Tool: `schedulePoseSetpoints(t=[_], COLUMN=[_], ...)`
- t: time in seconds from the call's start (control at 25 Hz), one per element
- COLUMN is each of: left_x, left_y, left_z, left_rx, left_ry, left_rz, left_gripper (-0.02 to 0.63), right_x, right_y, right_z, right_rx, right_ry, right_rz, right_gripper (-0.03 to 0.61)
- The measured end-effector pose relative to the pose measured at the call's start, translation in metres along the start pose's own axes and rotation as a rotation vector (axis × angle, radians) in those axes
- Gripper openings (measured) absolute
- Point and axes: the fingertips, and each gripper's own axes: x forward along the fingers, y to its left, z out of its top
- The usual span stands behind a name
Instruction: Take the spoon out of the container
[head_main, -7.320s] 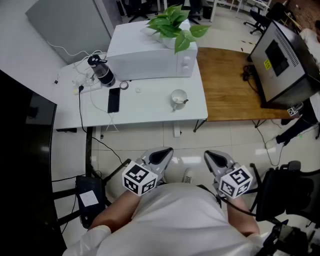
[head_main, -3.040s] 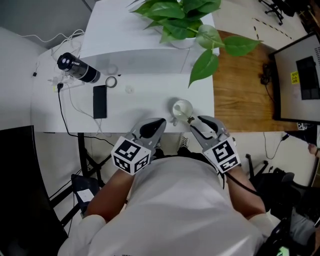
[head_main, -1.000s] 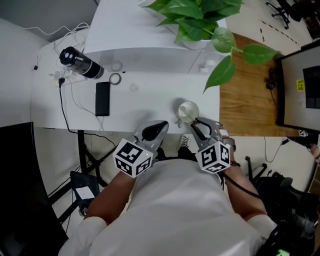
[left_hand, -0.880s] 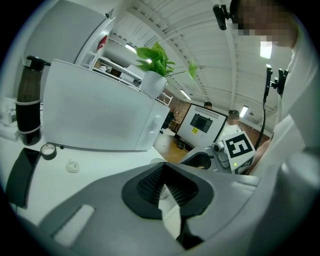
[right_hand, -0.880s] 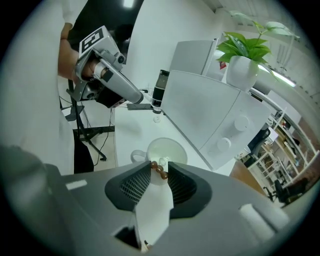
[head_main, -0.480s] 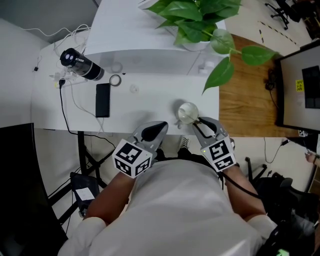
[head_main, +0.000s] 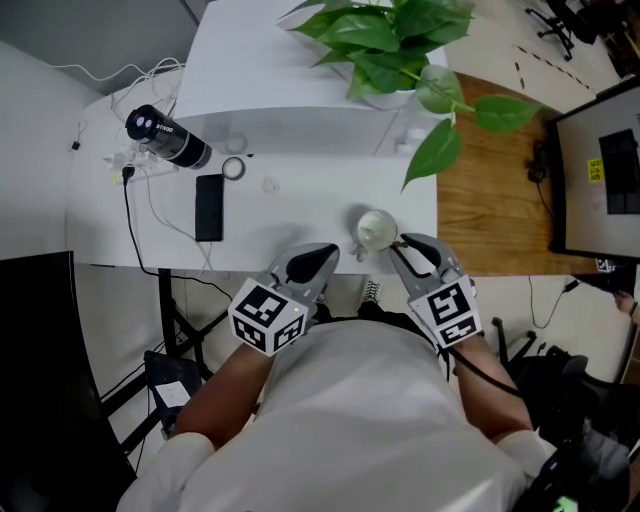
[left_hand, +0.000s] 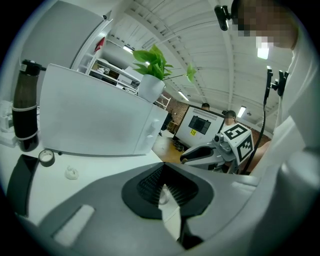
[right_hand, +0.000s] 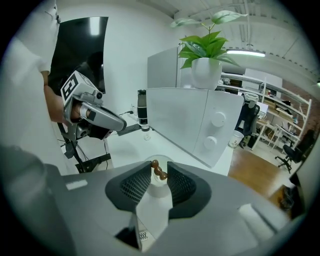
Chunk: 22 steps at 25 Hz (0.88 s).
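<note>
A small white cup (head_main: 375, 230) stands near the front edge of the white table (head_main: 300, 215). A brown beaded spoon handle (right_hand: 159, 170) sticks up out of this cup (right_hand: 159, 190). My right gripper (head_main: 402, 243) hangs just right of the cup and points down at it. Its jaws have just been closing. In the right gripper view the right gripper (right_hand: 159, 167) has the handle slanting across the gap between the jaws. The gap is wider than the handle. My left gripper (head_main: 322, 252) hovers left of the cup. In the left gripper view the left gripper (left_hand: 163, 186) is shut and holds nothing.
A white microwave-like box (head_main: 300, 90) with a potted plant (head_main: 390, 45) fills the back of the table. A black bottle (head_main: 168, 137), a tape ring (head_main: 233, 168), a phone (head_main: 209, 207) and cables lie at the left. A wooden table (head_main: 490, 190) adjoins on the right.
My right gripper has rolled so its marker cube faces another way, and it has risen slightly beside the cup. The left gripper and the cup have stayed put.
</note>
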Motion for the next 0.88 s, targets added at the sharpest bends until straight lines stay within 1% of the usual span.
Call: schedulePoseSetpoints(t=[0.12, 0.2, 0.32, 0.6, 0.72, 0.88], left_x=[0.0, 0.0, -0.001, -0.001, -0.001, 0.0], left_y=[-0.001, -0.001, -0.001, -0.001, 0.0, -0.001], left_z=[0.004, 0.007, 0.008, 0.006, 0.006, 0.005], left_rx=[0.011, 0.015, 0.018, 0.019, 0.012, 0.012], left_ry=[-0.002, -0.003, -0.002, 0.009, 0.011, 0.013], left_rz=[-0.007, -0.01, -0.013, -0.017, -0.018, -0.022], left_gripper=[0.003, 0.003, 0.005, 0.003, 0.004, 0.005], right_x=[0.0, 0.002, 0.007, 0.014, 0.015, 0.014], right_y=[0.0, 0.002, 0.005, 0.004, 0.001, 0.001], right_z=[0.004, 0.001, -0.01, -0.031, -0.037, -0.036], right_rx=[0.024, 0.062, 0.142, 0.24, 0.287, 0.283], right_ry=[-0.005, 0.002, 0.03, 0.064, 0.061, 0.046], right_rz=[-0.005, 0.003, 0.023, 0.038, 0.038, 0.035], right_gripper=[0.104, 0.103, 0.103, 0.101, 0.098, 0.095])
